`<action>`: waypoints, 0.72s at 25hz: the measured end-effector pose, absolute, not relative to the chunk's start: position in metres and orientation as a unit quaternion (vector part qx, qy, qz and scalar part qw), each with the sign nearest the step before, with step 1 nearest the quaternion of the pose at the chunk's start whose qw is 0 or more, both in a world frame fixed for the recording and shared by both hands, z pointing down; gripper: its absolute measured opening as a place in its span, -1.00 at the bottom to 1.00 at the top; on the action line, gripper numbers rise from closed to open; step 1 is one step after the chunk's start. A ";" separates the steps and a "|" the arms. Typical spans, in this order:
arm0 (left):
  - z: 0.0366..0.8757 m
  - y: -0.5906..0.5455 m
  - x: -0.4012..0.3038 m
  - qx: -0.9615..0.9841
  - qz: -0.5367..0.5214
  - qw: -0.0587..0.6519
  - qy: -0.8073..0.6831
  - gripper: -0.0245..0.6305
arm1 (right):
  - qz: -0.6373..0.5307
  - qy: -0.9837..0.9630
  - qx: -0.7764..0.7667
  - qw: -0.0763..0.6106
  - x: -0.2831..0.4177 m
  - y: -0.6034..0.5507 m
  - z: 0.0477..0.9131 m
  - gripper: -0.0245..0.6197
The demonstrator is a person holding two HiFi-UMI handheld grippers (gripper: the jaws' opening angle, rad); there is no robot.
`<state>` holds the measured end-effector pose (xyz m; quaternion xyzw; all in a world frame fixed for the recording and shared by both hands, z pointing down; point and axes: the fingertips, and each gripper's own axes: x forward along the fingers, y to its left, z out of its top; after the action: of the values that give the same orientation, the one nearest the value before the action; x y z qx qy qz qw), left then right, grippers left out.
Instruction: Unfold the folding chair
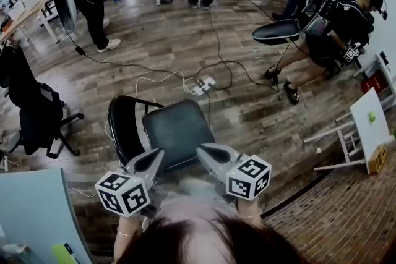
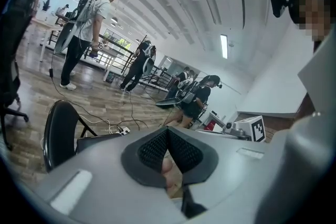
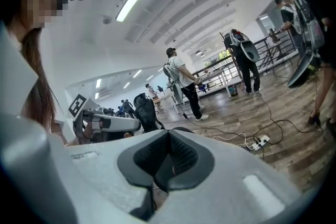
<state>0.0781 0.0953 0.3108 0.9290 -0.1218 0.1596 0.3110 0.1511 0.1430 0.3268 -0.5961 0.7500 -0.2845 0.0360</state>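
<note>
Nearest us, our own hair and forearms filled the bottom of the head view and hid the wrists behind the marker cubes. We held the left hand-held gripper (image 1: pixel 156 159) and the right hand-held gripper (image 1: pixel 205 150) low and side by side. Both were aimed at the near edge of the folding chair (image 1: pixel 176 128). Each gripper's own view showed its jaws pressed together with nothing gripped between them. A skin-coloured patch showed through the gap under the left pads, and we could not say what it was.

The chair stood on the wooden floor just beyond the jaw tips. Its seat lay flat and its backrest rose at the left, so we judged it already opened. The closed tips at the seat edge suggested we were pushing the seat fully down or had let go of it. We could not tell whether they touched the seat. The seat hid most of the legs.

Just beyond the chair lay a power strip (image 1: pixel 203 86) among loose cables. A black office chair (image 1: pixel 31 109) stood to the left. At the right a white chair (image 1: pixel 366 125) lay tipped over, partly cut off by the frame. Farthest off were several people, some cropped at the top edge.
</note>
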 end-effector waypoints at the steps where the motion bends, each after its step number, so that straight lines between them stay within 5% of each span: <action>1: 0.312 0.095 0.078 0.929 0.164 0.308 -0.121 -0.93 | -0.284 0.748 -0.599 0.039 0.153 0.142 0.326 -0.94; 8: 0.304 0.100 0.083 0.930 0.163 0.313 -0.105 -0.93 | -0.286 0.736 -0.611 0.051 0.160 0.143 0.323 -0.94; 10: 0.303 0.104 0.086 0.928 0.157 0.326 -0.092 -0.78 | -0.287 0.736 -0.611 0.051 0.161 0.145 0.324 -0.94; 18: 0.308 0.115 0.086 0.926 0.166 0.329 -0.086 -0.93 | -0.287 0.733 -0.614 0.056 0.163 0.151 0.324 -0.94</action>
<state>0.0856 0.1150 0.3078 0.9259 -0.0862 0.1655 0.3285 0.1626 0.1509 0.3243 -0.6144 0.7329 -0.2866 0.0565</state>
